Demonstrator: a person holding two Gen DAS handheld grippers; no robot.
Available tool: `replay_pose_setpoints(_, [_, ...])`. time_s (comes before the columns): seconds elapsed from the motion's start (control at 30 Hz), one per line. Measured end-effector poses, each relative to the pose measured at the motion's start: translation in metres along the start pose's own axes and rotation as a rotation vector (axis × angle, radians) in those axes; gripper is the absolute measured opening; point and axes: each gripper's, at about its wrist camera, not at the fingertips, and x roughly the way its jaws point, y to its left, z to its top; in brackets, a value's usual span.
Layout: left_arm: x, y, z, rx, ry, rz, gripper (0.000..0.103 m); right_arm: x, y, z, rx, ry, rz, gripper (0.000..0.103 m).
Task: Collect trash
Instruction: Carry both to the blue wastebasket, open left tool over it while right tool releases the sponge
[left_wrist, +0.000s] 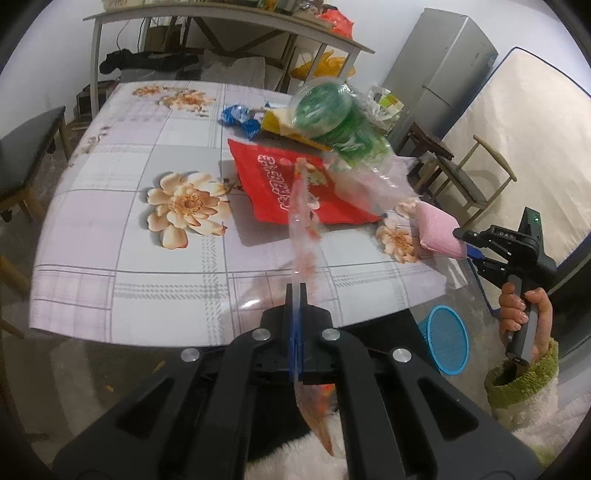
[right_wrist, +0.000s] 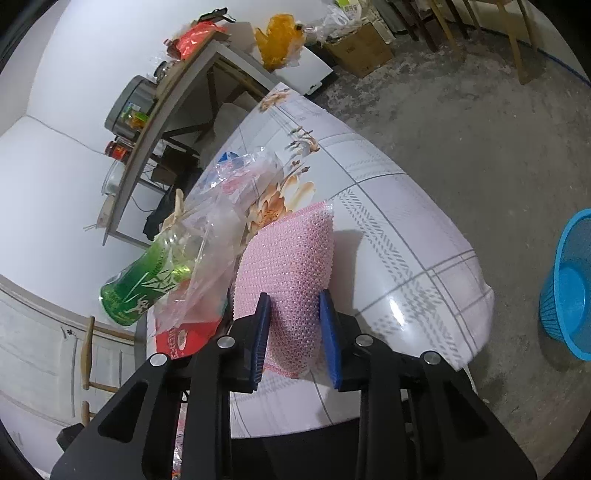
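Right wrist view, pink sponge (right_wrist: 288, 266) clamped between blue fingers (right_wrist: 261, 334), above table (right_wrist: 406, 258)

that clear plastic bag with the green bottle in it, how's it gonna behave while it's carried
Probably floppy: the clear plastic bag stretches into a thin twisted strip where the left tool pinches it. The green bottle bulges its far end, so it may swing. The film looks glossy, so it could slip from the pads. The right tool grips a pink sponge beside it.
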Motion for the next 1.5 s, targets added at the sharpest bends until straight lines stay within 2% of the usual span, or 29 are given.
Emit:
replay_pose_setpoints(0.17, [-0.024,-0.018,0.0,0.028,-0.035,-0.029,0.0,-0.018,-0.007,-0.003,0.001,-0.023,0.025,0.026])
replay_pose_setpoints(0.3, [-0.03,-0.044,0.012,0.064,-0.053,-0.116,0.0,-0.042,-0.018,-0.005,0.011,-0.064,0.045,0.026])
replay_pose_setpoints(0.4, [-0.022,-0.078,0.03,0.141,-0.069,-0.176,0.0,-0.067,-0.031,-0.004,0.027,-0.118,0.043,0.026])
replay_pose_setpoints(0.5, [0.002,-0.131,0.049,0.237,-0.053,-0.289,0.0,-0.102,-0.054,-0.005,0.055,-0.194,0.004,0.026])
replay_pose_setpoints(0.57, [0.02,-0.162,0.057,0.296,-0.033,-0.328,0.0,-0.124,-0.074,-0.007,0.084,-0.243,-0.037,0.026])
replay_pose_setpoints(0.73, [0.096,-0.262,0.066,0.429,0.104,-0.425,0.0,-0.177,-0.151,-0.019,0.23,-0.345,-0.188,0.026])
replay_pose_setpoints(0.83, [0.147,-0.322,0.052,0.519,0.189,-0.409,0.0,-0.195,-0.204,-0.031,0.334,-0.367,-0.298,0.026])
replay_pose_setpoints(0.9, [0.183,-0.364,0.032,0.593,0.247,-0.386,0.0,-0.197,-0.232,-0.037,0.397,-0.362,-0.343,0.026])
replay_pose_setpoints(1.0, [0.232,-0.412,0.003,0.67,0.333,-0.36,0.0,-0.192,-0.274,-0.044,0.487,-0.342,-0.395,0.026])
replay_pose_setpoints(1.2, [0.307,-0.483,-0.048,0.804,0.41,-0.285,0.0,-0.172,-0.329,-0.042,0.578,-0.318,-0.454,0.03])
replay_pose_setpoints(1.23, [0.319,-0.493,-0.056,0.807,0.418,-0.288,0.002,-0.169,-0.336,-0.039,0.587,-0.318,-0.462,0.03])
replay_pose_setpoints(1.27, [0.326,-0.502,-0.063,0.814,0.425,-0.3,0.013,-0.167,-0.345,-0.037,0.596,-0.316,-0.476,0.033])
replay_pose_setpoints(1.3, [0.333,-0.511,-0.069,0.826,0.433,-0.307,0.03,-0.162,-0.356,-0.035,0.62,-0.302,-0.498,0.036])
replay_pose_setpoints(1.33, [0.338,-0.516,-0.074,0.835,0.445,-0.298,0.038,-0.159,-0.364,-0.035,0.642,-0.29,-0.508,0.04])
replay_pose_setpoints(1.37, [0.342,-0.521,-0.078,0.837,0.449,-0.289,0.042,-0.157,-0.371,-0.036,0.664,-0.284,-0.506,0.042])
replay_pose_setpoints(1.43, [0.339,-0.517,-0.077,0.828,0.454,-0.293,0.043,-0.159,-0.379,-0.039,0.684,-0.285,-0.497,0.045])
replay_pose_setpoints(1.5, [0.332,-0.511,-0.072,0.812,0.447,-0.302,0.05,-0.163,-0.379,-0.046,0.677,-0.292,-0.504,0.052])
